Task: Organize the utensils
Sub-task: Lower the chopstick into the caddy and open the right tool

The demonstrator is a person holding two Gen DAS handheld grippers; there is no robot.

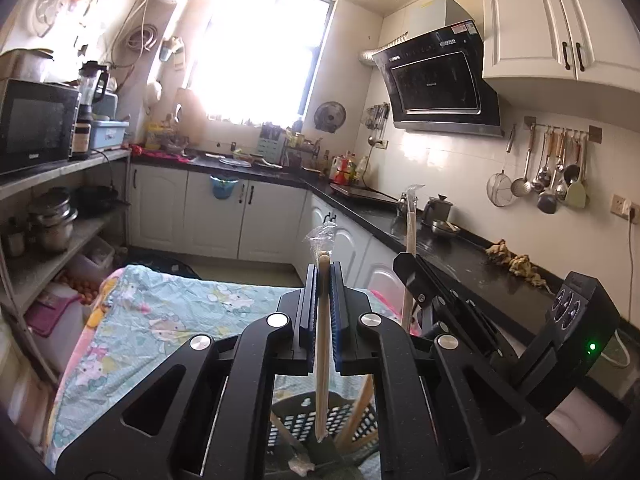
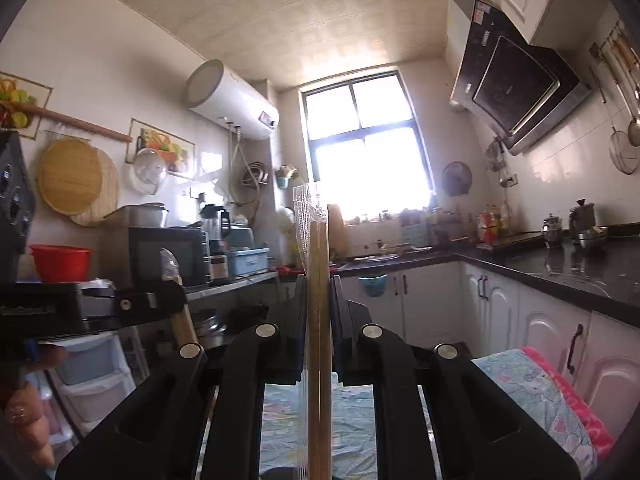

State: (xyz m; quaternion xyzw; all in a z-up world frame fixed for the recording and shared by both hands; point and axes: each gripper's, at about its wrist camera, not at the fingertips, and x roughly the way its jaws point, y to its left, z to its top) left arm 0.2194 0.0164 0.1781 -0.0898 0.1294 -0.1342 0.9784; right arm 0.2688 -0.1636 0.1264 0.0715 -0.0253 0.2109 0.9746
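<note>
I'm working over a cloth-covered counter point(image 1: 168, 308) in a kitchen, with the dark stone worktop point(image 1: 472, 256) off to my right. Below my left gripper point(image 1: 323, 280) sits a black perforated basket point(image 1: 320, 420), which I take to be where the utensils belong; a couple of wooden sticks point(image 1: 356, 412) already lean inside it, so I judge some sorting is done.

Both tools are loaded and held up in the air. The left jaws are clenched on a pale wooden chopstick point(image 1: 321, 360) in clear wrapping, standing nearly upright with its lower end hanging above the basket. The right gripper point(image 2: 319, 280) is clamped the same way on a darker wooden chopstick point(image 2: 319, 340), also sleeved in clear film at the top, upright above the cloth.

Neither piece has gone in yet, so I reckon two drops are left at least. Whether more utensils wait elsewhere I cannot tell.
</note>
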